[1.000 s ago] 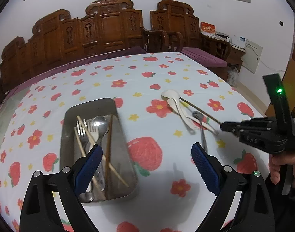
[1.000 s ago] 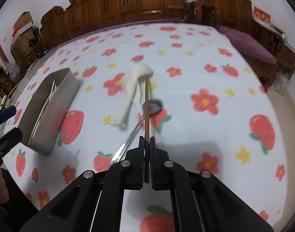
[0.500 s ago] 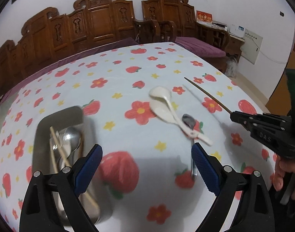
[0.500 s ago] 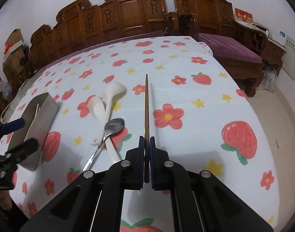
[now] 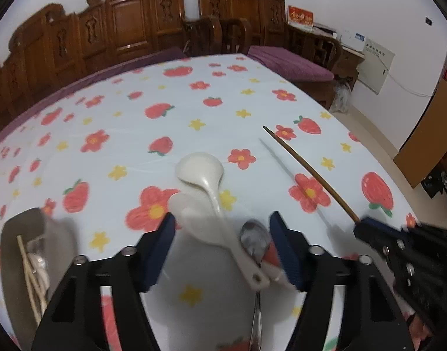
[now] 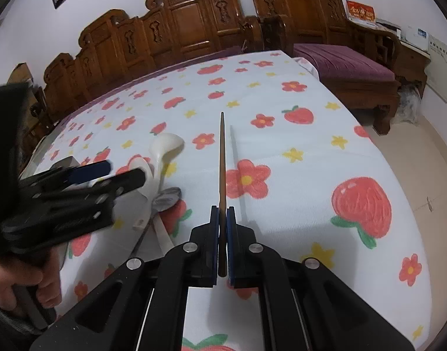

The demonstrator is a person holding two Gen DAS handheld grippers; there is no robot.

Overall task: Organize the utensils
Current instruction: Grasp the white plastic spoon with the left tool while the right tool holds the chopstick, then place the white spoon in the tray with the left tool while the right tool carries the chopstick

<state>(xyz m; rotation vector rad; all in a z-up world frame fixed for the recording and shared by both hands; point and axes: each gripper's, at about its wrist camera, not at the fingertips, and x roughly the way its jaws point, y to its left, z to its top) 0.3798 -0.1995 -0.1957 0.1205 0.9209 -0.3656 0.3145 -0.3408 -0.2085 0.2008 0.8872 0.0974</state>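
The left gripper is spread wide, low over the white spoons and metal spoon lying together on the table, seemingly lined up for a pick. The right gripper pinches a chopstick by its thick end, tip pointing forward above the cloth. The tray, already holding utensils, sits left, near the edge. Beyond the spoons the cloth is bare, giving room.

Spoons right of tray, on tablecloth.
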